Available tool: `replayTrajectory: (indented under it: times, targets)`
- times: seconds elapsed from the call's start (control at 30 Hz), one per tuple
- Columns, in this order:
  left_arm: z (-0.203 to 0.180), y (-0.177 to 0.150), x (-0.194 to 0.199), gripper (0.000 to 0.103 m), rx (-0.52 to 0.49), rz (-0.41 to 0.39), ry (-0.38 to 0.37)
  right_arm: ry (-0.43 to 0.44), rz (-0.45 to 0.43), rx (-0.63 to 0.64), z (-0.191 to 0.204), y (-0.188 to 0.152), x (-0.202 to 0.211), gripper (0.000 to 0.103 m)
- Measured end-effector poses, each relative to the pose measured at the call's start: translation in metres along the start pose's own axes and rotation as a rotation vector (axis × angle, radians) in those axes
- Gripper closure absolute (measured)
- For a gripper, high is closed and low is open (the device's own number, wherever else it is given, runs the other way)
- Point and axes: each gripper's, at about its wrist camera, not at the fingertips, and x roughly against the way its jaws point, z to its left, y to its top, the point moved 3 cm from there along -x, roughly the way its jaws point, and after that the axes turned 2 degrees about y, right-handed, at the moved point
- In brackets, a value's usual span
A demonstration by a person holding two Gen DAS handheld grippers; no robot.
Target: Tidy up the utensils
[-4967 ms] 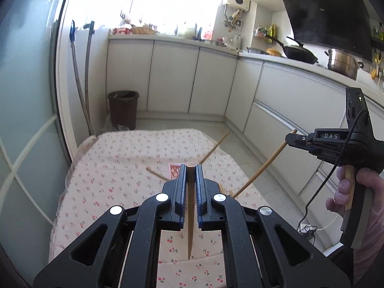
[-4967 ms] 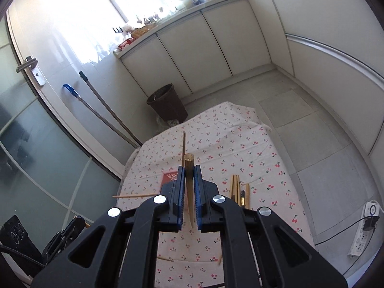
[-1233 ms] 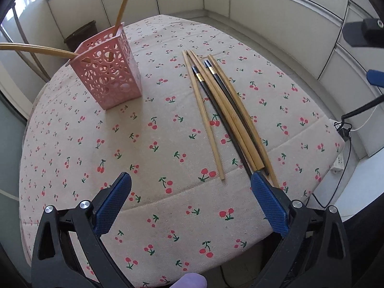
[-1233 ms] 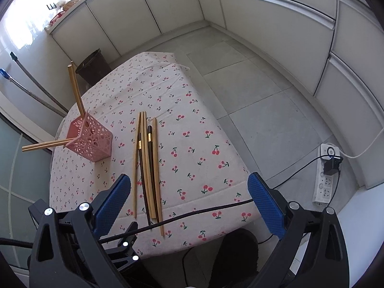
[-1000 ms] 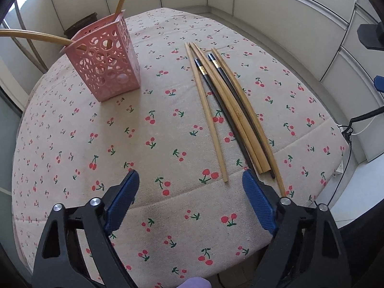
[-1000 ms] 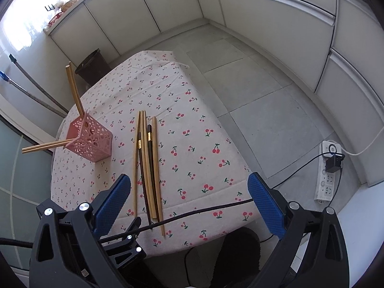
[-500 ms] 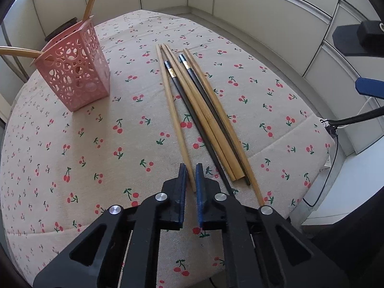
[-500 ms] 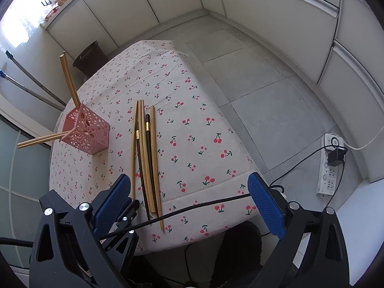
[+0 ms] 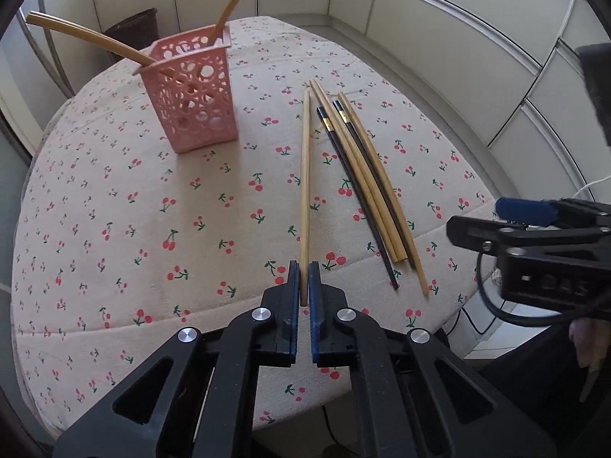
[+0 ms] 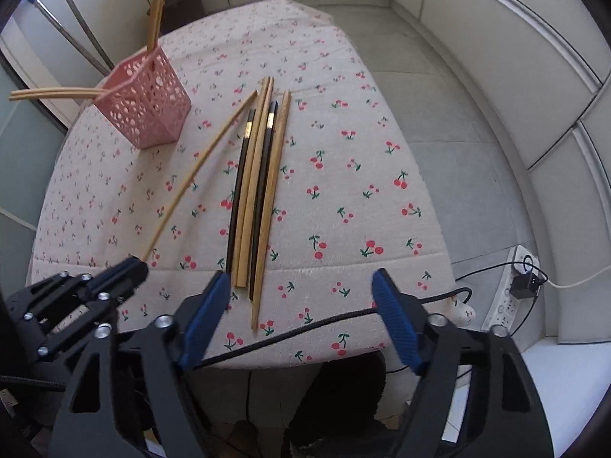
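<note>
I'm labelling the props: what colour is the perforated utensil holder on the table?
Pink. The utensil holder shows best in the left wrist view.

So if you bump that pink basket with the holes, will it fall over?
Probably, yes. The pink basket is tall, narrow and full of holes, so likely light. The long chopsticks in it lean far out over the rim, which may pull it sideways. The soft tablecloth might keep it from sliding.
</note>
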Motion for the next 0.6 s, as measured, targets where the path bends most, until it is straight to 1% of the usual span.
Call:
replayTrajectory:
  times: [0.07,0.13,0.23,0.3,0.37,0.43,0.6]
  targets:
    - [0.001,0.002,0.005,0.099,-0.002,-0.018,-0.003,0.074,0.042,-0.072,-0.005,0.012,-0.012,0.047]
    - [0.001,0.006,0.005,0.099,0.005,-0.027,-0.011,0.157,0.045,-0.137,-0.008,0.035,-0.019,0.049]
    - [0.002,0.007,0.006,0.099,0.012,-0.031,-0.021,0.174,0.026,-0.197,-0.014,0.068,-0.027,0.05]
    - [0.002,0.009,0.011,0.099,0.01,-0.05,-0.027,0.187,0.029,-0.25,-0.022,0.088,-0.037,0.051]
    - [0.002,0.01,0.026,0.099,0.005,-0.094,-0.03,0.2,0.034,-0.288,-0.028,0.106,-0.048,0.051]
    - [0.003,0.015,0.043,0.099,-0.005,-0.156,-0.029,0.199,0.036,-0.306,-0.032,0.12,-0.059,0.051]
    - [0.006,0.027,0.075,0.099,-0.017,-0.286,0.002,0.224,0.046,-0.309,-0.029,0.139,-0.077,0.055]
